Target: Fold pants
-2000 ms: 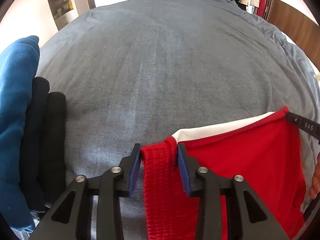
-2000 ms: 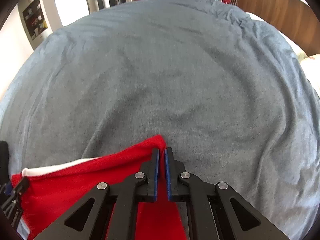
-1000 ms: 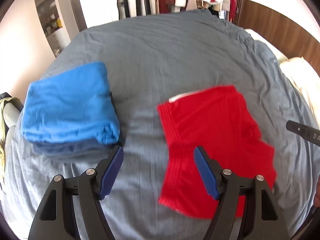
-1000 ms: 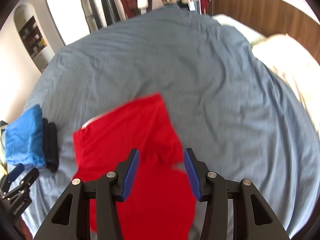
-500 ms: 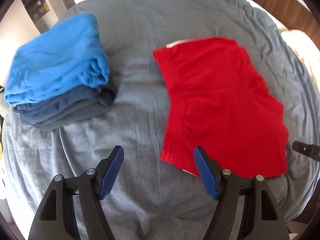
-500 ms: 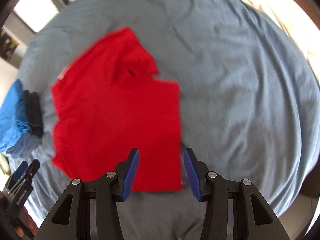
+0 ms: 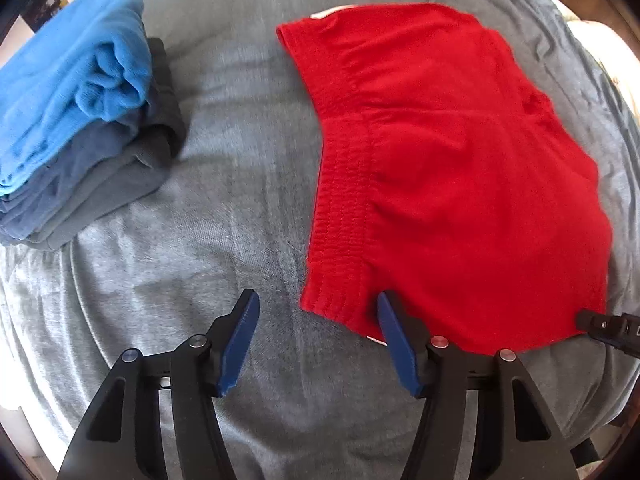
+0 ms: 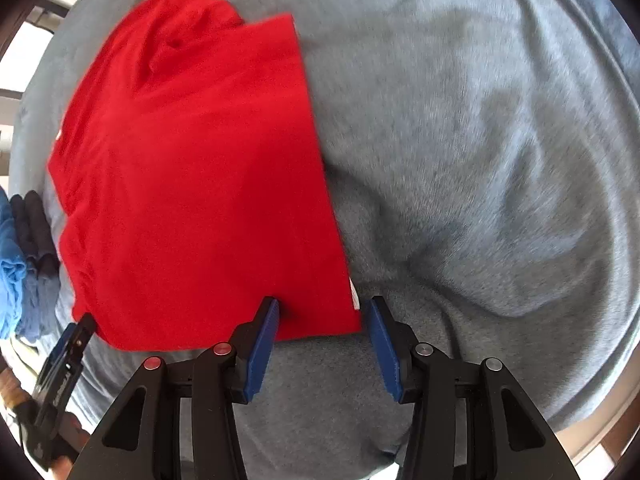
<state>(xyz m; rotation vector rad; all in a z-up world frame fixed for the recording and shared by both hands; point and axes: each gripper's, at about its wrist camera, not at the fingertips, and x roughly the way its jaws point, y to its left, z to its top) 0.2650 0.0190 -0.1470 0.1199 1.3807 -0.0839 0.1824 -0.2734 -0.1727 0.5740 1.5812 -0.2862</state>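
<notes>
- The red pants [image 7: 452,168] lie flat on the grey bedspread [image 7: 240,184], already folded over on themselves at least once, to judge by the doubled layers at the near edge; one more fold looks to be left, and perhaps a place on the stack of folded clothes [image 7: 76,104] that sits well apart to the left.
- The left gripper [image 7: 316,340] has just been closing a little, yet its jaws stand spread; the near waistband corner lies between them, and the pads do not press on it.
- The right gripper [image 8: 320,340] points down at the opposite near corner, jaws apart; the cloth's corner sits between the blue pads with a gap at either side, so nothing is pinched.
- My judgement: both corners are about to be taken for the next fold, which would carry the near edge across to the far one.
- The pants are bright red, short and wide; the ribbed elastic waistband runs down the left side in the left wrist view; a sliver of white shows at the far waistband corner; a few soft creases cross the middle; otherwise the cloth is smooth.
</notes>
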